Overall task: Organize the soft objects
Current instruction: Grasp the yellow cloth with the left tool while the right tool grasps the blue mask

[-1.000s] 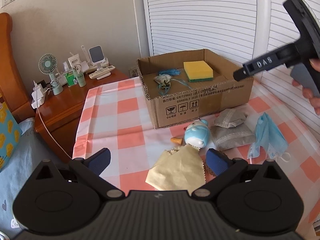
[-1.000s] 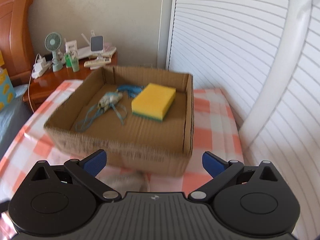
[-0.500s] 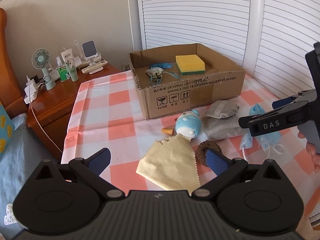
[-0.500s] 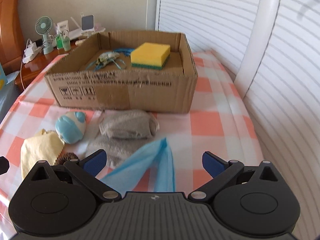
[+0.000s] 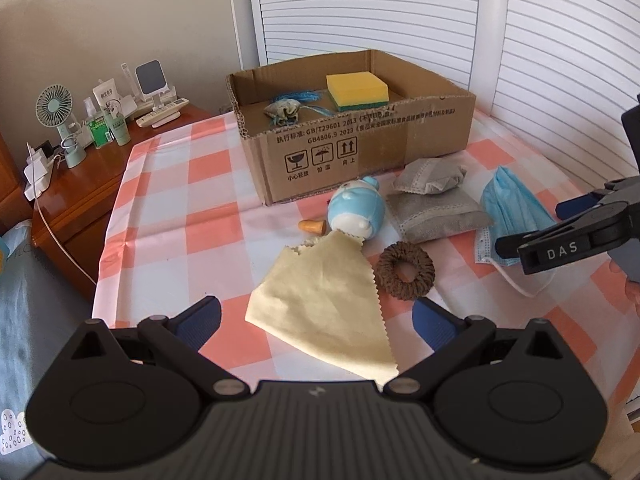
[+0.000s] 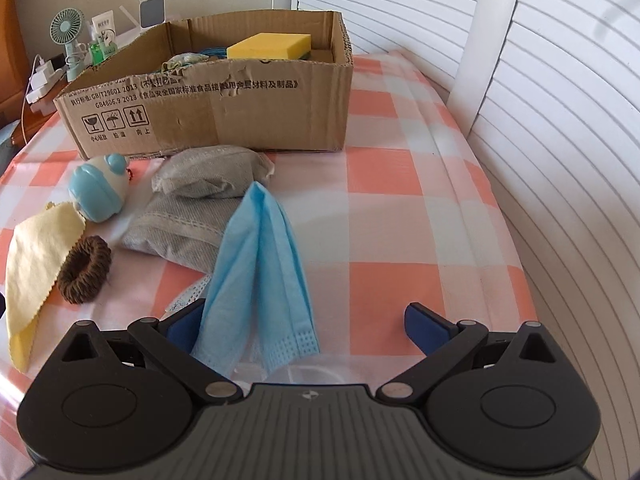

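Note:
A cardboard box (image 5: 360, 148) (image 6: 224, 108) stands on the checked table and holds a yellow sponge (image 5: 357, 91) and a small pouch with blue string (image 5: 283, 112). In front of it lie a blue plush toy (image 5: 356, 212), two grey pouches (image 5: 434, 200), a blue face mask (image 6: 260, 276), a brown hair tie (image 5: 405, 271) and a yellow cloth (image 5: 326, 304). My left gripper (image 5: 316, 326) is open and empty above the yellow cloth. My right gripper (image 6: 304, 326) is open, low over the face mask, which lies between its fingers.
A wooden nightstand (image 5: 80, 184) at the left carries a small fan (image 5: 54, 110), bottles and a charger with cable. White louvred doors (image 5: 440, 20) stand behind and to the right. The table edge drops off at the left toward a bed.
Both grippers have pulled back from the box and lowered. The right gripper has come down from above the box to the face mask. The hair tie has come into view.

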Available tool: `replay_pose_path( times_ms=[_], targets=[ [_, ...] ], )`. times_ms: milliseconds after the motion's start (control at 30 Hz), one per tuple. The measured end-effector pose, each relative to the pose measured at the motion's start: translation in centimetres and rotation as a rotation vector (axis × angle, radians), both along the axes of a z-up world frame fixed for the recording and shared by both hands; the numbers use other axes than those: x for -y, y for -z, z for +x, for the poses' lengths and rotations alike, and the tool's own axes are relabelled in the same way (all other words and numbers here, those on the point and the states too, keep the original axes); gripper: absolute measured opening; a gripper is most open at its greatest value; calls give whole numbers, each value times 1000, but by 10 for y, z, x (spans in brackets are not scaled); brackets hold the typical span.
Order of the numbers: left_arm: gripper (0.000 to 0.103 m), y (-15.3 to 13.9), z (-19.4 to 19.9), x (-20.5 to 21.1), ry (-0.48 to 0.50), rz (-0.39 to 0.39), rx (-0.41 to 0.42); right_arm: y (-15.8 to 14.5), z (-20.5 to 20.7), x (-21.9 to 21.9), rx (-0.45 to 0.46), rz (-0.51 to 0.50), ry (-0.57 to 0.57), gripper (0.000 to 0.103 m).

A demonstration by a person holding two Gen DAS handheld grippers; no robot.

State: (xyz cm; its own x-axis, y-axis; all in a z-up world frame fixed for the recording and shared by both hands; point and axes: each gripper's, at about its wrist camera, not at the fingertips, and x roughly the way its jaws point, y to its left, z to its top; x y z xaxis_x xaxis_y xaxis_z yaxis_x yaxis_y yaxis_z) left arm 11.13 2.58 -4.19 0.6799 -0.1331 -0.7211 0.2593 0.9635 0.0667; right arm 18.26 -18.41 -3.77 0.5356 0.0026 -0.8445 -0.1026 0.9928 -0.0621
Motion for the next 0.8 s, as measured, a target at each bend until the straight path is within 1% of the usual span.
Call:
replay_pose_path(
  times_ms=[200,400,467,600,800],
  targets=[
    [102,17,4,-2,7,3,-54,1,-5,2,24,7,-33,103],
    [103,41,5,-8,8,-14,-139,2,-9,3,54,16,-39,103],
    [103,46,4,-14,-3,-59,-139,2,-10,3,64,16,-40,103],
    [103,47,5,-14,-4,-55,-112,3,-12,3,77,18,-39,103],
    [103,48,20,-12,20,-61,-90,4,-15,4,95,20,-40,103]
  ],
)
